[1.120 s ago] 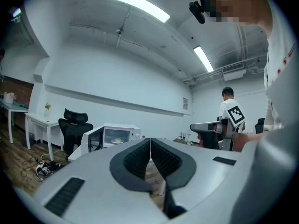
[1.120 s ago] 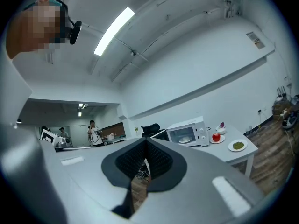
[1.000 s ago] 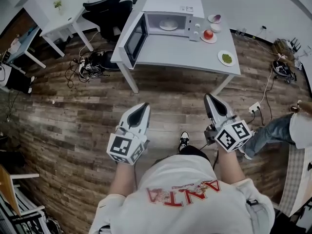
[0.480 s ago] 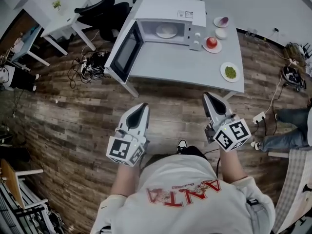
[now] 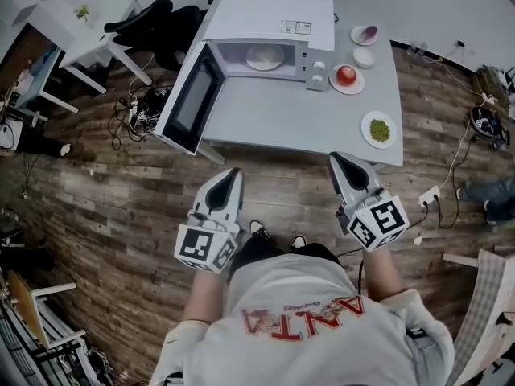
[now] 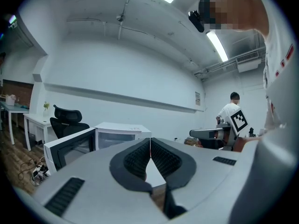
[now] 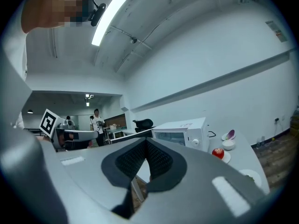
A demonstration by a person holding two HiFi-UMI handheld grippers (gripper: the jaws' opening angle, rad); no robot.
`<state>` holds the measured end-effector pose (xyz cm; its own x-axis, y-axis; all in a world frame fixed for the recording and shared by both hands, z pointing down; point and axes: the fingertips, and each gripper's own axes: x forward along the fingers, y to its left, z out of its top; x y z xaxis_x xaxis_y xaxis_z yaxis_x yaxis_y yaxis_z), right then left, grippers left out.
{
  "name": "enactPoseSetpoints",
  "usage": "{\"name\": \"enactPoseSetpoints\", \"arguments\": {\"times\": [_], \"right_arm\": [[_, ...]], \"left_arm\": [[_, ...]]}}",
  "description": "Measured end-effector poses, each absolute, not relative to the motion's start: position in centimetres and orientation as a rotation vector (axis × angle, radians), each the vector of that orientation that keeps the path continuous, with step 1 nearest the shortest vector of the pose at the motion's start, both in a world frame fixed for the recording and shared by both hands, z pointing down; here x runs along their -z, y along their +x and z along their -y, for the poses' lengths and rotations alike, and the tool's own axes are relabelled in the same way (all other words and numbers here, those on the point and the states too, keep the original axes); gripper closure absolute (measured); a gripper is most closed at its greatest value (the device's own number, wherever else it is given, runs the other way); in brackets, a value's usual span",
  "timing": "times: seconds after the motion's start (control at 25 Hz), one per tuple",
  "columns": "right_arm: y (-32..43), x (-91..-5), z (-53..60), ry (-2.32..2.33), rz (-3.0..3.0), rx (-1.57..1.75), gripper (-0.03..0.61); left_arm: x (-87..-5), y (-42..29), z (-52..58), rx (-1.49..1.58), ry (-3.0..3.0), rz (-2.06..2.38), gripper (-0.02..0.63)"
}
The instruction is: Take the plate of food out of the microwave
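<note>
Head view: I hold the grey left gripper point(image 5: 233, 173) and grey right gripper point(image 5: 338, 159) pressed together, empty, near the white open microwave point(image 5: 273, 18) with a pale round plate point(image 5: 265, 56) inside.

From here I see the left gripper point(image 6: 150, 143) with its jaws pressed together and nothing between them; past the tips stands the microwave point(image 6: 122, 135), white, its door point(image 6: 70, 149) swung open to the left; a black office chair point(image 6: 67, 118) sits behind, beside a white desk point(image 6: 35, 121); at the right, the right gripper point(image 6: 192, 133) points inward.
</note>
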<state>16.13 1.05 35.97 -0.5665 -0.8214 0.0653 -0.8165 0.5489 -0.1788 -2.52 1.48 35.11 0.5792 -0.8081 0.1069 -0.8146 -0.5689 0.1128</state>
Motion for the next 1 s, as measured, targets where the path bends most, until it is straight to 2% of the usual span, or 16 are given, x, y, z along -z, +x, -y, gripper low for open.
{"name": "enactPoseSetpoints", "arguments": {"times": [0.44,1.0], "right_arm": [[13.9,-36.4,7.8,-1.568,-2.706,0.328,0.580],[8.3,-38.8,17.7,-1.640,-2.589,0.542,0.580]], "left_arm": [[-35.8,-4.8,8.7,-0.038,2.719,1.291,0.603],[-36.7,-8.6,17.9,-0.059,2.733,1.168,0.603]]}}
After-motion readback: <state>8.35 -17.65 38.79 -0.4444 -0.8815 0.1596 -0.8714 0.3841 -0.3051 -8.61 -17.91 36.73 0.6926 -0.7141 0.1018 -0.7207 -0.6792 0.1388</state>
